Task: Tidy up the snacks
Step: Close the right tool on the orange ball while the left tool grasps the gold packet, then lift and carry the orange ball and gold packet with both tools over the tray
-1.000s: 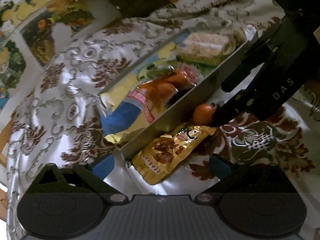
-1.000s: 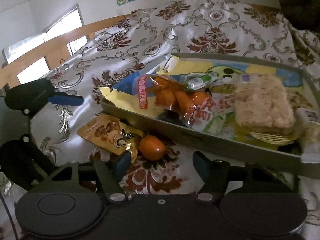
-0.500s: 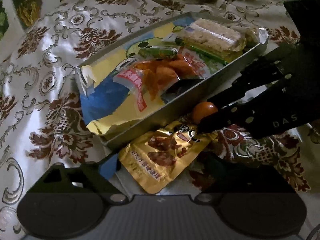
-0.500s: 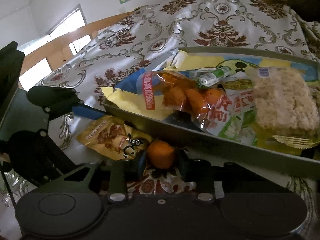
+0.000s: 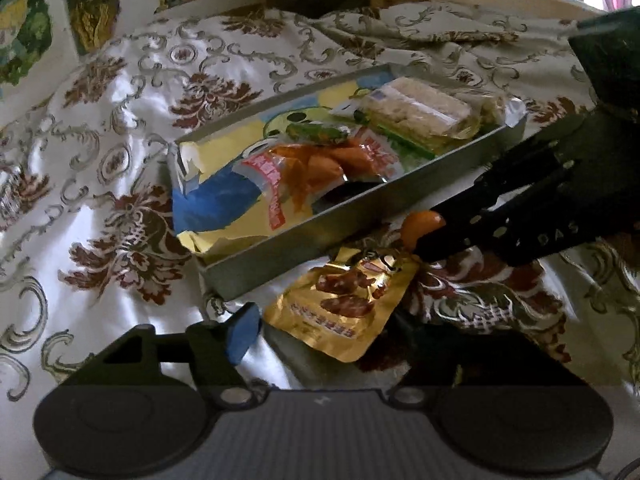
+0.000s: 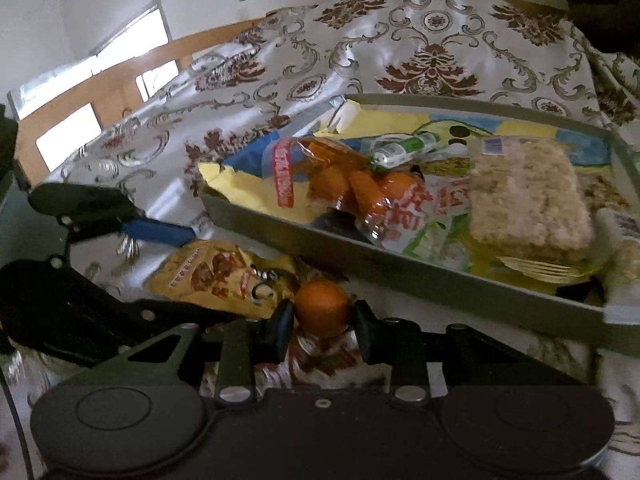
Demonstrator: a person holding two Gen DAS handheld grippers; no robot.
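My right gripper (image 6: 323, 316) is shut on a small orange fruit (image 6: 322, 307), just in front of the grey tray's (image 6: 440, 276) near wall. The fruit (image 5: 420, 226) and the right gripper's black arm (image 5: 532, 204) also show in the left wrist view. A gold snack packet (image 5: 344, 300) lies on the patterned cloth beside the tray (image 5: 320, 240), also seen in the right wrist view (image 6: 224, 276). My left gripper (image 5: 328, 332) is open around the packet's near end. The tray holds an orange snack bag (image 5: 304, 168), a rice cake pack (image 5: 420, 112) and a green wrapped piece (image 5: 316, 132).
A white cloth with brown floral pattern (image 5: 120, 184) covers the surface. Colourful pictures (image 5: 100, 4) hang on the wall behind. A wooden rail (image 6: 132, 68) and a window (image 6: 132, 36) lie at the far left of the right wrist view.
My right gripper moved forward and closed on the orange fruit. The left gripper drew back and swung to face the tray, staying open over the gold packet.
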